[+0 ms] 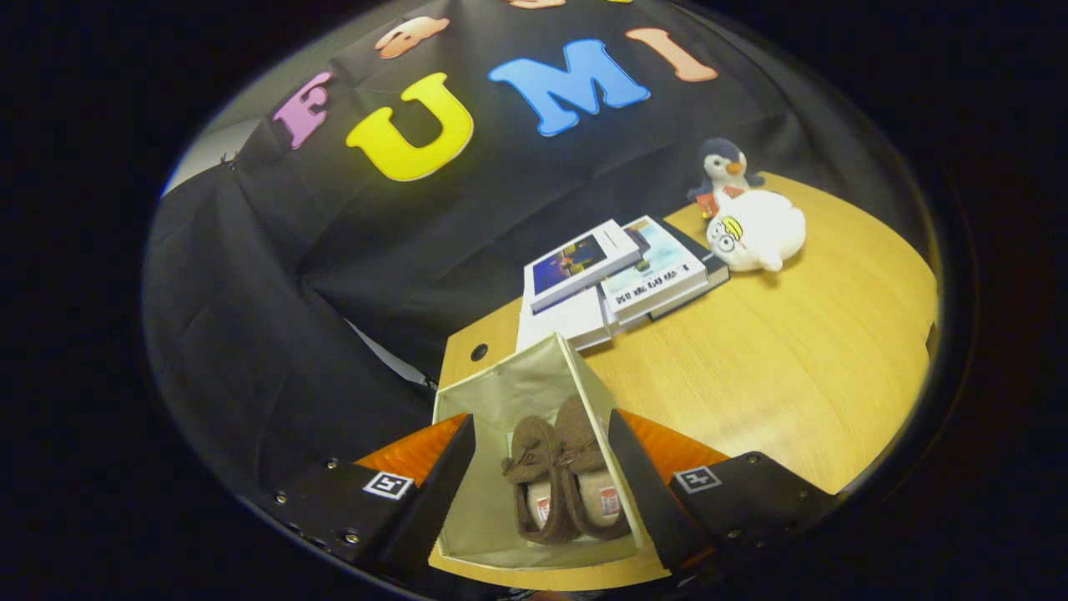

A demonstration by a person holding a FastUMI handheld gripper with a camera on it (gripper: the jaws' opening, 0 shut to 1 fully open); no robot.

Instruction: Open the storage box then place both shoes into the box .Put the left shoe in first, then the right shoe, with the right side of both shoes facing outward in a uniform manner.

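Two shoes [561, 476] sit side by side inside the open storage box [517, 392], between the spread, empty fingers [542, 492]. Soft, light slippers; best gripped at the heel collar. Books [617, 275] at 1 o'clock.

Staged recording booth, not real home: black cloth wall [275, 275] behind bare wooden tabletop [793, 351]; props near far edge — stacked books [617, 280], two plush toys [751, 221].
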